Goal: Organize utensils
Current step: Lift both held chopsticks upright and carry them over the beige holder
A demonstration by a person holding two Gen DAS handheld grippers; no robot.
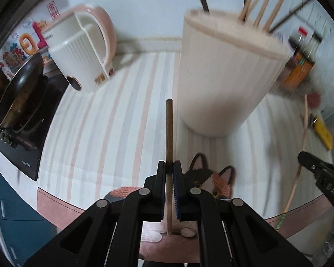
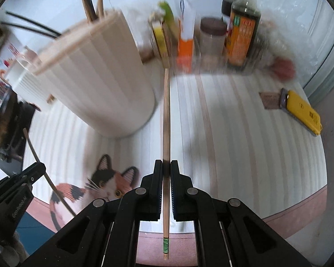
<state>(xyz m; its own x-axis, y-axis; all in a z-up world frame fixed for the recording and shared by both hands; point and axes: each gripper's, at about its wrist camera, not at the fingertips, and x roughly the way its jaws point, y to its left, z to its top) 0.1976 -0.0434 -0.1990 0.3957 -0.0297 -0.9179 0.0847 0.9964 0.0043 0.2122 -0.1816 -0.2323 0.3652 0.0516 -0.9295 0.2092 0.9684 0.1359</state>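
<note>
My left gripper (image 1: 169,166) is shut on a brown wooden chopstick (image 1: 169,131) that points up toward a tall white ribbed utensil holder (image 1: 222,75) just ahead to the right. The holder has several chopsticks (image 1: 265,6) standing in it. My right gripper (image 2: 166,166) is shut on a pale chopstick (image 2: 166,115) with a green band at its end. The holder (image 2: 104,75) is ahead to its left. Each gripper shows in the other's view: the right one at the right edge (image 1: 305,155), the left one at the left edge (image 2: 40,166).
A striped cloth (image 1: 113,115) with a cat picture (image 2: 102,182) covers the table. A white and pink kettle (image 1: 82,49) and a pan on a stove (image 1: 17,89) are to the left. Sauce bottles (image 2: 242,29), boxes and a jar stand at the back. A yellow box (image 2: 302,111) lies at right.
</note>
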